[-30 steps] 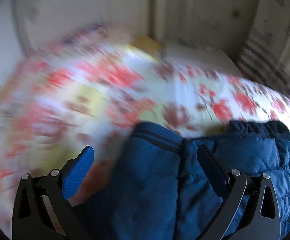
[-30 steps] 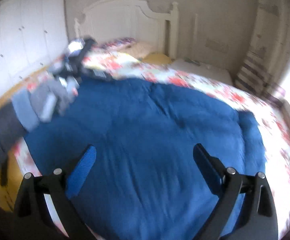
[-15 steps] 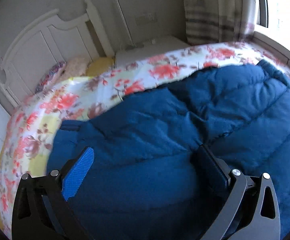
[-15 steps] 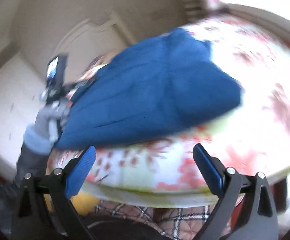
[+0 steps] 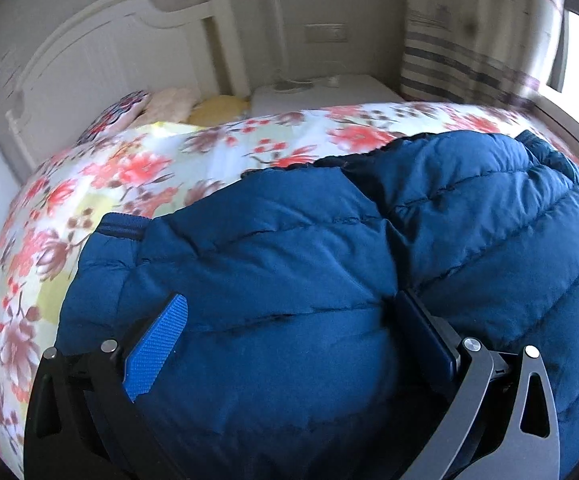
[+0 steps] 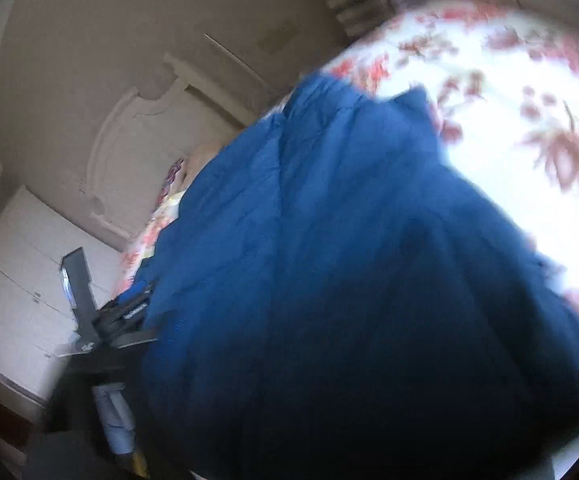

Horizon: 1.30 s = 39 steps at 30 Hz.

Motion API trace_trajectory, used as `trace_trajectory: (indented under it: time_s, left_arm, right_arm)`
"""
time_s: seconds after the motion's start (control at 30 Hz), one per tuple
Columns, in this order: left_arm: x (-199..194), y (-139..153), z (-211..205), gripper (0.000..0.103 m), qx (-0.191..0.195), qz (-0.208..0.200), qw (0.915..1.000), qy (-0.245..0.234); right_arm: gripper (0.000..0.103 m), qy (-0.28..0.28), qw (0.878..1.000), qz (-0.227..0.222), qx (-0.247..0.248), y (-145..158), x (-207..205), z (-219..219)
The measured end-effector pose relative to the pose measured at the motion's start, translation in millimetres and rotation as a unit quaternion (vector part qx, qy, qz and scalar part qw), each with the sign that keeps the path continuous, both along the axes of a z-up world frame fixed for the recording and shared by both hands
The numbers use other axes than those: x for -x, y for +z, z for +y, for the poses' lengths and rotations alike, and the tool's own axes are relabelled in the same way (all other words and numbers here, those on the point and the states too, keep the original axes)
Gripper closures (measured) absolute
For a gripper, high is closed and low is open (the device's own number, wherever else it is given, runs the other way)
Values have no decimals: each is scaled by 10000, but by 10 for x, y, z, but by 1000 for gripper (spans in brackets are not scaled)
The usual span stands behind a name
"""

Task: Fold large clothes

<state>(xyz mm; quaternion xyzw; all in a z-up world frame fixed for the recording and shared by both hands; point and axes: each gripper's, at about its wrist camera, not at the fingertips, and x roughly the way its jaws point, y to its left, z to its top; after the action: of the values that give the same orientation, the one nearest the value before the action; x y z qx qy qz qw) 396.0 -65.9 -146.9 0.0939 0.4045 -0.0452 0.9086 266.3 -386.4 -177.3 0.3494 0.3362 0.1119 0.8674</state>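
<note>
Since the earlier frames, the right tongs' view has been swung off the bed's foot and buried in the blue padded jacket (image 6: pixel 349 280); their jaws have just been closing, though the fingers are hidden by cloth (whether a fold is pinched cannot be told). The left tongs (image 5: pixel 293 344) are seen wide, with jacket bulging between the fingers (image 5: pixel 157 344), spread over the floral bedspread (image 5: pixel 137 168) beyond. A fold is judged about to begin.

The blue quilted puffer jacket (image 5: pixel 369 264) lies on the floral-covered bed (image 5: pixel 149 168); pillows (image 5: pixel 169 106) lie behind it, against the white wooden headboard (image 5: pixel 101 60).
</note>
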Motion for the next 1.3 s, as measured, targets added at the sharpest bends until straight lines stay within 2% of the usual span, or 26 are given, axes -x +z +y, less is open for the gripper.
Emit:
trace_trajectory:
  time_s: [0.07, 0.17, 0.27, 0.43, 0.53, 0.57, 0.63, 0.7, 0.77, 0.83, 0.87, 0.93, 0.97, 1.07, 1.17, 1.2, 1.23, 1.27, 1.3]
  left_arm:
    - [-12, 0, -65, 4, -176, -85, 9998, 62]
    - [-56, 9, -323, 4, -682, -388, 9969, 56]
    - [-276, -6, -681, 4, -536, -319, 9977, -260]
    - [-570, -61, -1457, 4, -787, -453, 9920, -881]
    - [-680, -60, -1684, 4, -792, -294, 9906, -1078]
    - [-683, -32, -1678, 4, -817, -215, 9916, -977]
    - [-569, 88, -1571, 4, -764, -201, 9946, -678]
    - [-343, 244, -1391, 4, -447, -241, 9965, -662]
    - [-21, 335, -1175, 4, -304, -366, 9964, -698]
    - [310, 235, -1089, 4, -202, -270, 9949, -954]
    - [515, 99, -1121, 5, -286, -264, 9927, -1145]
    - [742, -11, -1175, 5, -578, -714, 9884, -1209]
    - [772, -53, -1167, 5, -623, -748, 9873, -1258]
    - [637, -16, -989, 6, -19, -170, 9892, -1456]
    - [691, 55, -782, 7, 380, 205, 9744, -2204]
    - [661, 132, -528, 7, 1035, 492, 9633, -2427]
    - [622, 179, -293, 7, 1574, 616, 9563, -2388]
    - [585, 220, -72, 7, 1946, 621, 9542, -2186]
    - [511, 310, 310, 7, 2323, 481, 9572, -1659]
  right_arm:
    - [72, 54, 9986, -433, -286, 30, 64, -116]
    - [77, 72, 9961, -875, -91, 163, 158, -150]
    - [78, -134, 9930, -1177, 14, 278, 308, -317]
    - [78, -784, 9895, -1207, 134, 296, 471, -721]
    - [78, -1105, 9875, -1115, 129, 215, 533, -953]
    - [78, -1176, 9875, -1050, 61, 173, 536, -1019]
    - [78, -1191, 9883, -953, 35, 101, 571, -1098]
    - [78, -1191, 9889, -889, 77, 35, 611, -1115]
    - [78, -1191, 9891, -862, 11, 7, 612, -1146]
    - [78, -1191, 9891, -869, 37, 25, 581, -1156]
    - [78, -1194, 9889, -881, 95, 43, 568, -1146]
    - [77, -1219, 9885, -880, 149, 78, 509, -1116]
    - [77, -1241, 9881, -882, 209, 106, 503, -1092]
    - [77, -1308, 9829, -1034, 785, 380, 463, -882]
    - [77, -1295, 9686, -1265, 1704, 788, 405, -516]
    - [77, -1245, 9615, -1361, 2036, 929, 368, -353]
    - [77, -1132, 9485, -1516, 2542, 1133, 302, -74]
    - [77, -1045, 9391, -1614, 2848, 1236, 237, 104]
    - [77, -908, 9265, -1752, 3203, 1360, 179, 344]
